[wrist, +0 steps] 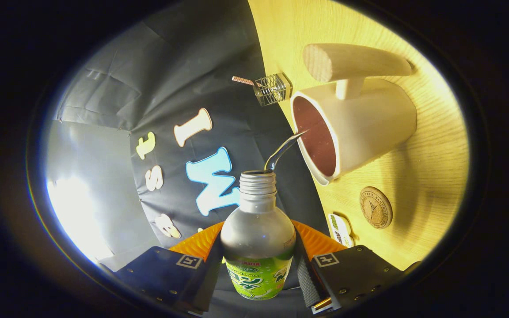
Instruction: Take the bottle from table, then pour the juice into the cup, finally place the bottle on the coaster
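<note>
the gripper point(258, 265) is clamped on the bottle point(258, 238), tipped so juice point(283, 150) arcs into the cup point(351, 128); best hold the tilt steady, the stream inside the rim.

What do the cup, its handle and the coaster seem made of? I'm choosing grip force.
Cup: probably matte ceramic or plastic, smooth cream wall. Its handle: likely wood, grain on the cut end. Coaster: cork or wood, speckled brown with a stamped mark. Gripper is shut on the bottle.
</note>
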Demonstrator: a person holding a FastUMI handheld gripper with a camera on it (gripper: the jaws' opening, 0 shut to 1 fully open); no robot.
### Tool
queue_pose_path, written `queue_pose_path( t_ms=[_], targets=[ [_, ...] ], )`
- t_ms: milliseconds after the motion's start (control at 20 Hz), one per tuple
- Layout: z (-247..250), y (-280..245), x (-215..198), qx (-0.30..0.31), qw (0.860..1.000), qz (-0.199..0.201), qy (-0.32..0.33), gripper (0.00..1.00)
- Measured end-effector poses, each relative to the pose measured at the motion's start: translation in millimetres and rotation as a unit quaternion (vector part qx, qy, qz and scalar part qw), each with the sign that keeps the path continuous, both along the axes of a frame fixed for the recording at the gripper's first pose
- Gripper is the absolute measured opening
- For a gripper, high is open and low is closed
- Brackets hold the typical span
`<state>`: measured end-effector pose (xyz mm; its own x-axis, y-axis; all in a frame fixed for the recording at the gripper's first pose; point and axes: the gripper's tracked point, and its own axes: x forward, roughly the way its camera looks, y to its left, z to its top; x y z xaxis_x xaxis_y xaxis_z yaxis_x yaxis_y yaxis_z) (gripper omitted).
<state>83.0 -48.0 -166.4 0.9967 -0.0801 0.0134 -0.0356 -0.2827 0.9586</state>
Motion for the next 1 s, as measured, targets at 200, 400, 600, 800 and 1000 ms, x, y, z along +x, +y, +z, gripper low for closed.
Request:
queue_pose_path(
  t_ms=[200, 400, 600, 800, 1000],
  targets=[
    [0.2, -2.7, 2.6, 0.008, 1.000, -0.003, -0.001, 0.76],
    [-0.4, -4.2, 2.3, 0.026, 1.000, -0.007, -0.004, 0.76],
    [1.4, -5.9, -0.2, 0.032, 0.999, -0.009, -0.007, 0.76],
    [3.2, -8.9, -0.7, 0.040, 0.999, -0.014, -0.007, 0.76],
    [4.3, -9.6, 1.0, 0.051, 0.999, -0.016, -0.011, 0.76]
  ],
)
